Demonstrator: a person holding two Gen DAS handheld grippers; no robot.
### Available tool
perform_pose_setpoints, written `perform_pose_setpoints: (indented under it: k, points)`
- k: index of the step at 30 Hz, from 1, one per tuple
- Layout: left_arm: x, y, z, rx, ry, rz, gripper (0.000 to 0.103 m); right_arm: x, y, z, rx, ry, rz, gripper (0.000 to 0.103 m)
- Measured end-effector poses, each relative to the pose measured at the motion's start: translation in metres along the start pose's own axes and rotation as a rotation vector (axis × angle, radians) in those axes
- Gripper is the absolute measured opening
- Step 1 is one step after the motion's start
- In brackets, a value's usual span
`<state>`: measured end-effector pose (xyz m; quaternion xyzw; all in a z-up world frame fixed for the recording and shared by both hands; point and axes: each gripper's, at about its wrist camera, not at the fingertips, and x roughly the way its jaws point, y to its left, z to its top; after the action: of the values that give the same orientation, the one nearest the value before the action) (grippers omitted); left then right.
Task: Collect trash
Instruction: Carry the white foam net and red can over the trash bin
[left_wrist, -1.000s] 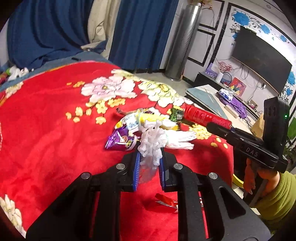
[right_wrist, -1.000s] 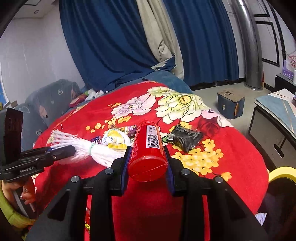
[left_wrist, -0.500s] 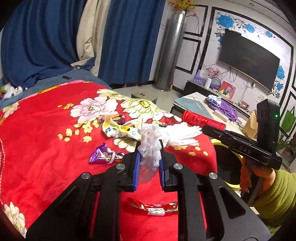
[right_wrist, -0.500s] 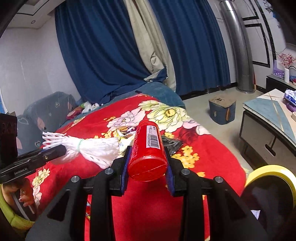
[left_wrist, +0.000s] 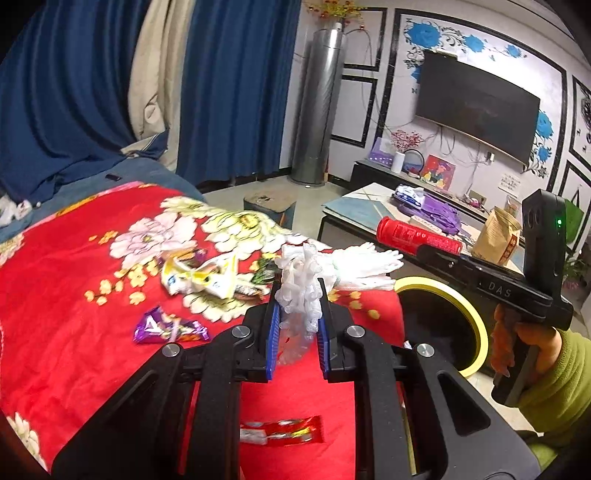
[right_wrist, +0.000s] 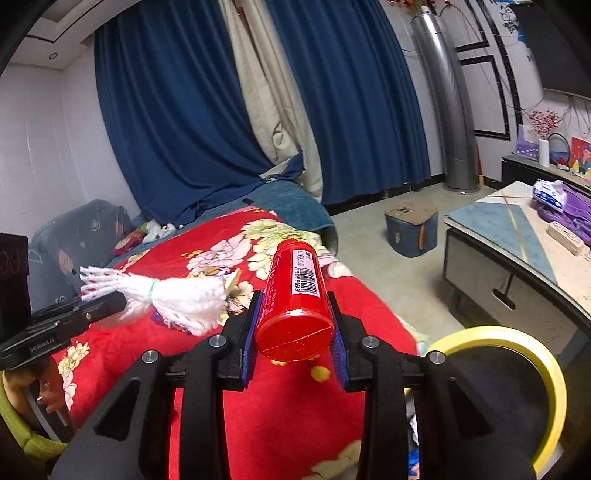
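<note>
My left gripper (left_wrist: 297, 317) is shut on a bundle of white gloves (left_wrist: 306, 284), held above the red flowered blanket (left_wrist: 74, 306); the bundle also shows in the right wrist view (right_wrist: 177, 299). My right gripper (right_wrist: 295, 332) is shut on a red cylindrical can (right_wrist: 295, 295), also visible in the left wrist view (left_wrist: 417, 236). A bin with a yellow rim (left_wrist: 461, 314) stands beside the bed's edge, below both grippers; it shows at lower right in the right wrist view (right_wrist: 517, 354). On the blanket lie a yellow-white wrapper (left_wrist: 199, 277), a purple wrapper (left_wrist: 166, 328) and a red wrapper (left_wrist: 280, 432).
A low table (right_wrist: 509, 229) with purple items stands right of the bin. A small blue box (right_wrist: 410, 229) sits on the floor. Blue curtains (right_wrist: 184, 129) and a silver column (right_wrist: 447, 110) are behind. A TV (left_wrist: 476, 107) hangs on the wall.
Both grippers have lifted and swung right, toward the bed's edge, each keeping its load. The yellow-rimmed bin has come into view below them.
</note>
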<state>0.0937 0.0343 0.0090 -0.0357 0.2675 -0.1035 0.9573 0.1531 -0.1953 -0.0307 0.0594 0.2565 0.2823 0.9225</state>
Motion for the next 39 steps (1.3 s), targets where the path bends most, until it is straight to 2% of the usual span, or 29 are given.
perform_pose_setpoints:
  k: [9, 24, 39]
  points:
    - [0.011, -0.035, 0.008, 0.024, -0.010, -0.031, 0.011, -0.028, -0.033, -0.008, 0.048, -0.024, -0.049, 0.031]
    - [0.033, -0.072, 0.014, 0.058, 0.003, -0.065, 0.011, -0.061, -0.096, -0.029, 0.136, -0.036, -0.186, 0.031]
    - [0.069, -0.112, 0.009, 0.117, 0.046, -0.102, 0.012, -0.064, -0.132, -0.052, 0.161, -0.001, -0.291, 0.031]
